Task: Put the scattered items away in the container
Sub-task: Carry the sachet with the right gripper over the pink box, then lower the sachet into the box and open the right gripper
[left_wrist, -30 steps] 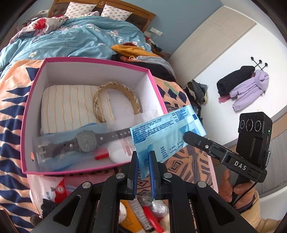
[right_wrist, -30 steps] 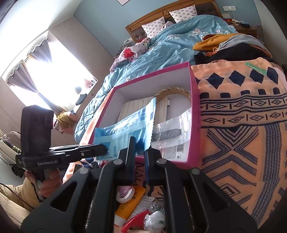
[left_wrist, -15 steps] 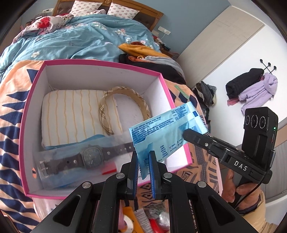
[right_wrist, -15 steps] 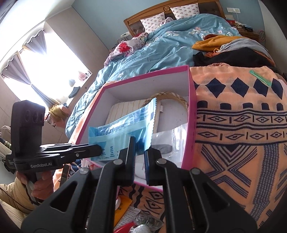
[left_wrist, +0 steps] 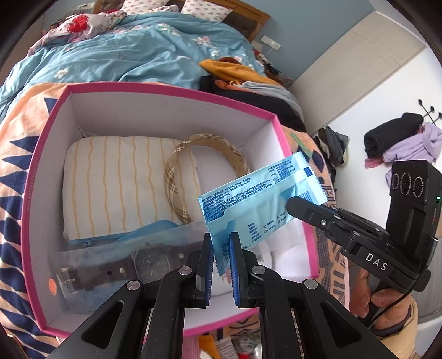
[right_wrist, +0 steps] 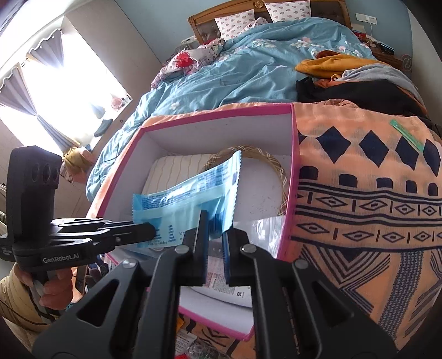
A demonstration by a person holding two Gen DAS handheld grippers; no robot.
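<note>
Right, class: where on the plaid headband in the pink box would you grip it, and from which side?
Grip the plaid headband at the arch's crown, from above: it lies flat with the loop open, so one finger should fit inside, one outside.

a bed point(right_wrist: 248, 71) with a wooden headboard point(right_wrist: 265, 11) fills the room, spread with a rumpled blue floral duvet point(left_wrist: 143, 52) and heart-print pillows point(right_wrist: 287, 11) at its head. behind the headboard the wall point(right_wrist: 165, 13) is blue-grey. left of the bed, a window point(right_wrist: 63, 99) with drawn-back grey curtains point(right_wrist: 16, 91) glares white with daylight. on the bed's right side clothes point(left_wrist: 400, 143) hang on a white wall under black hooks point(left_wrist: 429, 110).
</note>
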